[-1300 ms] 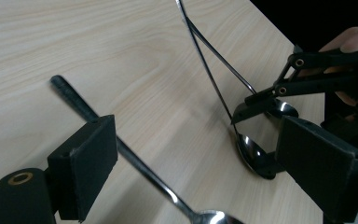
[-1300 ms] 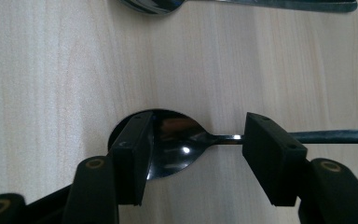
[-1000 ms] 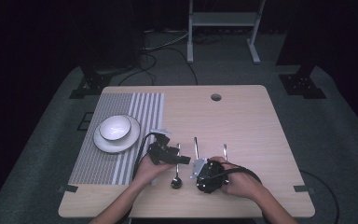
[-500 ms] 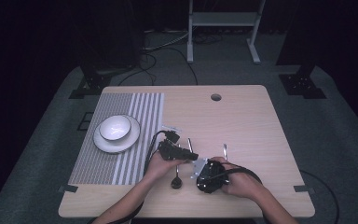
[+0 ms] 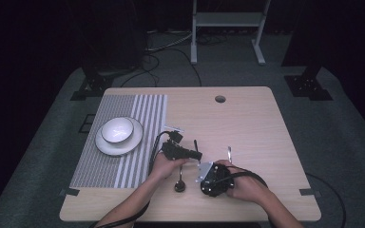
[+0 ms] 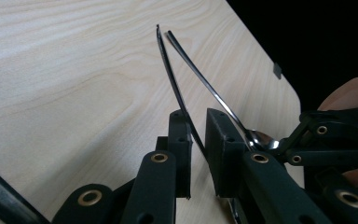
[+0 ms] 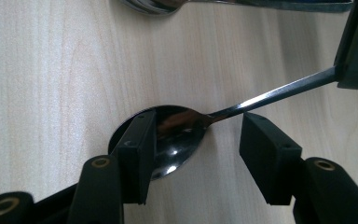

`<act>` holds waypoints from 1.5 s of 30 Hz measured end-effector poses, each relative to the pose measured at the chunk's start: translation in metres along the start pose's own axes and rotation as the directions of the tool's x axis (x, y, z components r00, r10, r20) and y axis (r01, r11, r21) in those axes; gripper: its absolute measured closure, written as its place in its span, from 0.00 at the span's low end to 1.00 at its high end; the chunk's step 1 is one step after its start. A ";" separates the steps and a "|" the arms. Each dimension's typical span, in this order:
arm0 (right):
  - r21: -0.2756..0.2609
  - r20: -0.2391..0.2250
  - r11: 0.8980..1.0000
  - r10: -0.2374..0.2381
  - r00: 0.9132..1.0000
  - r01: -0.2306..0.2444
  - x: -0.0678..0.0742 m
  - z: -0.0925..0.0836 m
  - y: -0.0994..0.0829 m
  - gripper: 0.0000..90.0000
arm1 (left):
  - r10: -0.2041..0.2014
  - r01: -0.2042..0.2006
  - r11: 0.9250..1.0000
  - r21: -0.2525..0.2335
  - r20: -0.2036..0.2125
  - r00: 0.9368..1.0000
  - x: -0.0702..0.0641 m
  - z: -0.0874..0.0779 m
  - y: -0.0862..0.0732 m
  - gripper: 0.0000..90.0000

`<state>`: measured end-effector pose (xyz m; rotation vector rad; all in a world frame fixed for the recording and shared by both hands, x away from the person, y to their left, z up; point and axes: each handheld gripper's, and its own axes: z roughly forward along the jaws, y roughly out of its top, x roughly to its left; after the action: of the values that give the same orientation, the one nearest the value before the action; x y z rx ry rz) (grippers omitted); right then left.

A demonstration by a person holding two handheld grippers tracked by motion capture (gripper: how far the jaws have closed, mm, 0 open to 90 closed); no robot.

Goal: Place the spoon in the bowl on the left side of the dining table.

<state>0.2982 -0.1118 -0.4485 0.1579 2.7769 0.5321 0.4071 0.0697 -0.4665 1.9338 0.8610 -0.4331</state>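
Note:
A metal spoon (image 5: 181,178) lies on the wooden table (image 5: 247,123) near its front edge. My left gripper (image 5: 195,155) has just been closing, and its pads now stand tight on the spoon's thin handle (image 6: 179,100), which runs between them (image 6: 196,126). In the right gripper view the spoon's bowl (image 7: 182,126) sits between the jaws of my right gripper (image 7: 199,114). One pad rests against the bowl's edge; the other stands clear of the neck. In the high view my right gripper (image 5: 191,185) sits just right of the bowl.
A white bowl (image 5: 117,129) sits on a white plate (image 5: 132,141) on a striped placemat (image 5: 147,109) at the left. Another metal utensil (image 5: 229,154) lies beyond the right hand, and a second spoon bowl (image 7: 154,4) lies close by. A cable hole (image 5: 220,99) is at the back.
My left gripper moved right to the spoon's handle and its jaws closed on it. The right hand and its gripper stayed where they were.

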 end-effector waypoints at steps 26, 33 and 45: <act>-0.136 -0.043 0.954 0.263 0.964 -0.266 -0.024 -0.031 -0.058 0.39 | 0.094 -0.091 0.994 -0.068 0.046 0.995 -0.033 -0.015 0.020 0.99; -0.158 -0.064 0.917 0.361 0.931 -0.366 -0.034 -0.038 -0.079 0.35 | 0.138 -0.137 0.987 -0.081 0.017 0.990 -0.043 -0.028 0.029 0.99; -0.177 -0.071 0.885 0.426 0.902 -0.432 -0.039 -0.045 -0.096 0.33 | 0.169 -0.169 0.982 -0.087 -0.010 0.986 -0.049 -0.039 0.037 0.99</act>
<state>0.3160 -0.2226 -0.4339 0.7397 2.6999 0.9068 0.3984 0.0735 -0.3942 1.9081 0.6987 -0.2873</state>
